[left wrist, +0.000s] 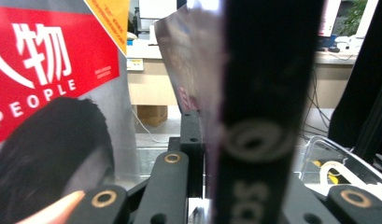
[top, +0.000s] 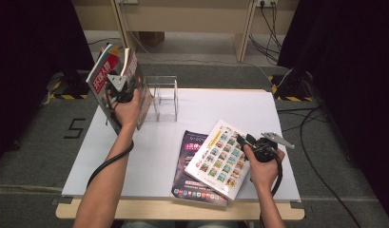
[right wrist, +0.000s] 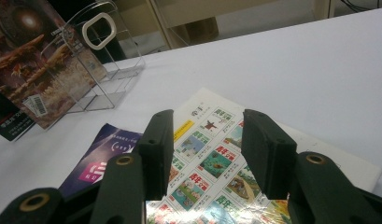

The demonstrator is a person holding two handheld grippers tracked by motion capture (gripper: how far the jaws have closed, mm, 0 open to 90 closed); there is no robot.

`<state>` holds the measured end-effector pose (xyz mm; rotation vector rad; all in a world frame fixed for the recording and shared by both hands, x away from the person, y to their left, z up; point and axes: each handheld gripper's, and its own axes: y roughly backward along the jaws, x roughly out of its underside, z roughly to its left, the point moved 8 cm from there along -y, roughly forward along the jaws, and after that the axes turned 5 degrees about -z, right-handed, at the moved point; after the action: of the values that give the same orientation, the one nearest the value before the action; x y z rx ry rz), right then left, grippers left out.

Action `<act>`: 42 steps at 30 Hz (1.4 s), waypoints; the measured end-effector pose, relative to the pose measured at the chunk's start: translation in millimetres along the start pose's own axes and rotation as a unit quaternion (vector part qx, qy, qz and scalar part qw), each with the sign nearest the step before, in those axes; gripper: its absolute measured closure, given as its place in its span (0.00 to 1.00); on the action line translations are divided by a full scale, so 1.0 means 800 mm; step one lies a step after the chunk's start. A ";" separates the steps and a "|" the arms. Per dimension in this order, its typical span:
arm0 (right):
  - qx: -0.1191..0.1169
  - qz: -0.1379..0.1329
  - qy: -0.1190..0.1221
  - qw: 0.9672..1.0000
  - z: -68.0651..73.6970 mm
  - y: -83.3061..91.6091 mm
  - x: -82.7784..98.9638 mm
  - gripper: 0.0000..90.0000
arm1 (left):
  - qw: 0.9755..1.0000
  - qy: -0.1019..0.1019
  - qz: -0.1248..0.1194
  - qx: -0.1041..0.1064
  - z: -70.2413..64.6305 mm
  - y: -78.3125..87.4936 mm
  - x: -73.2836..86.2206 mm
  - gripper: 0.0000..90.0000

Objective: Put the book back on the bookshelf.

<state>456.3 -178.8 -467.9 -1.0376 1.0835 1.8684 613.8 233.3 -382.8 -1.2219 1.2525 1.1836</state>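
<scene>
My left gripper (top: 120, 88) is at the table's back left, shut on a dark glossy magazine (top: 137, 90) that stands upright on its edge between the jaws (left wrist: 268, 93). A red-covered "PEOPLE" magazine (top: 102, 71) stands just left of it (left wrist: 44, 70); I cannot tell whether the jaws hold it too. A clear acrylic magazine holder (top: 166, 97) stands right beside them. My right gripper (top: 242, 140) is open at the front right (right wrist: 205, 140), its jaws over the edge of a white picture-grid magazine (right wrist: 216, 158). That one lies on a purple magazine (top: 189, 180).
The white table top (top: 220, 107) has bare room in the middle and at the back right. A wooden strip (top: 149, 210) runs along its front edge. Black curtains flank both sides, and cables (top: 320, 142) lie on the floor to the right.
</scene>
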 end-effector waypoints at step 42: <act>0.012 0.002 0.010 1.000 0.003 0.001 0.001 0.60 | 0.999 0.025 0.026 0.023 0.010 0.066 -0.018 0.45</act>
<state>454.6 -176.8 -467.5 -1.0433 1.1184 1.8466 561.4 242.7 -368.5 -1.1981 1.3484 1.1608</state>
